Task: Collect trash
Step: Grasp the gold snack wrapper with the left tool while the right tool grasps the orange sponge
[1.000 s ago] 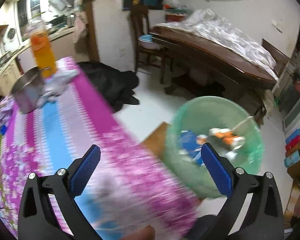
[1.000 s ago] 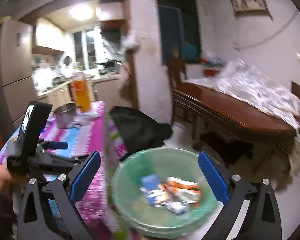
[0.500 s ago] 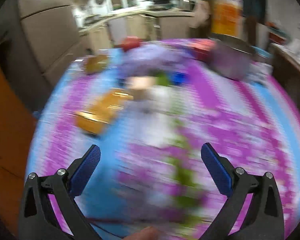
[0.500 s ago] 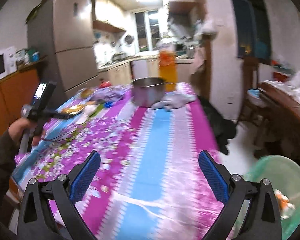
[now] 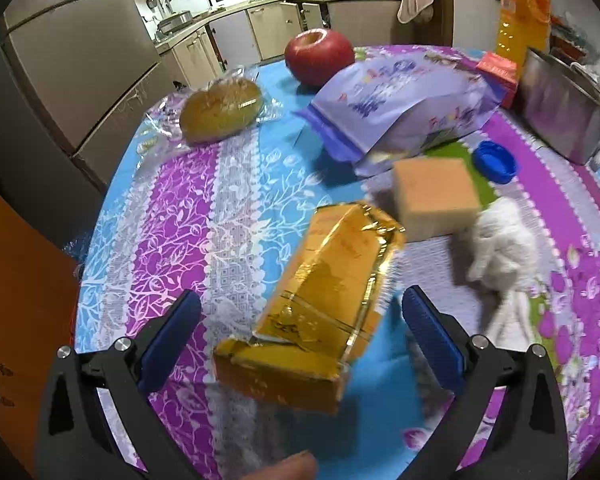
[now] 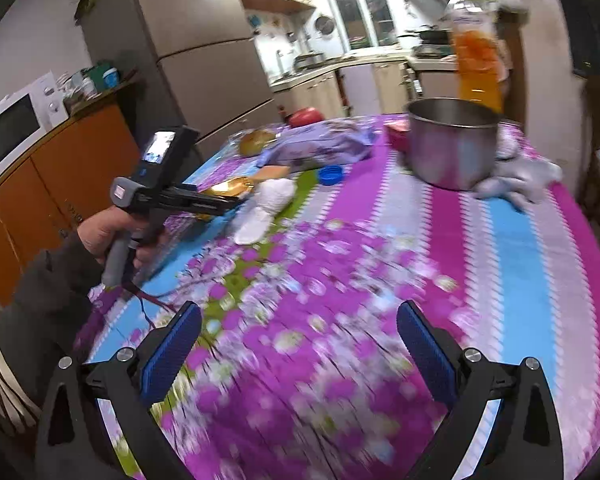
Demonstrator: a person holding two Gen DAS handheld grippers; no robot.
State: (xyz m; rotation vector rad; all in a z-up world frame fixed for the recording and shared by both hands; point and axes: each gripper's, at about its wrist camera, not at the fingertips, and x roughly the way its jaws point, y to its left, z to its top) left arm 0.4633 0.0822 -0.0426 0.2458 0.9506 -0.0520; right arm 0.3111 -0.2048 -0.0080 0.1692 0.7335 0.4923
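In the left wrist view my left gripper [image 5: 300,336] is open, its jaws to either side of the near end of a crumpled gold wrapper box [image 5: 320,300] lying on the flowered tablecloth [image 5: 171,208]. A white crumpled tissue [image 5: 504,240], a blue bottle cap [image 5: 494,161] and a purple snack bag [image 5: 404,100] lie beyond. In the right wrist view my right gripper [image 6: 297,344] is open and empty above the cloth. The left gripper's body [image 6: 159,184] shows there beside the gold wrapper [image 6: 227,188] and tissue [image 6: 265,208].
A tan sponge block [image 5: 436,196], a wrapped bun [image 5: 219,110], a red apple [image 5: 320,56], a steel pot [image 6: 452,140] and an orange drink bottle [image 6: 476,44] stand on the table. A grey cloth [image 6: 516,180] lies by the pot. A fridge [image 6: 195,60] stands behind.
Both grippers swung away from the green trash basin on the floor and back over the table. The left gripper moved down to the gold wrapper. Both stayed open.
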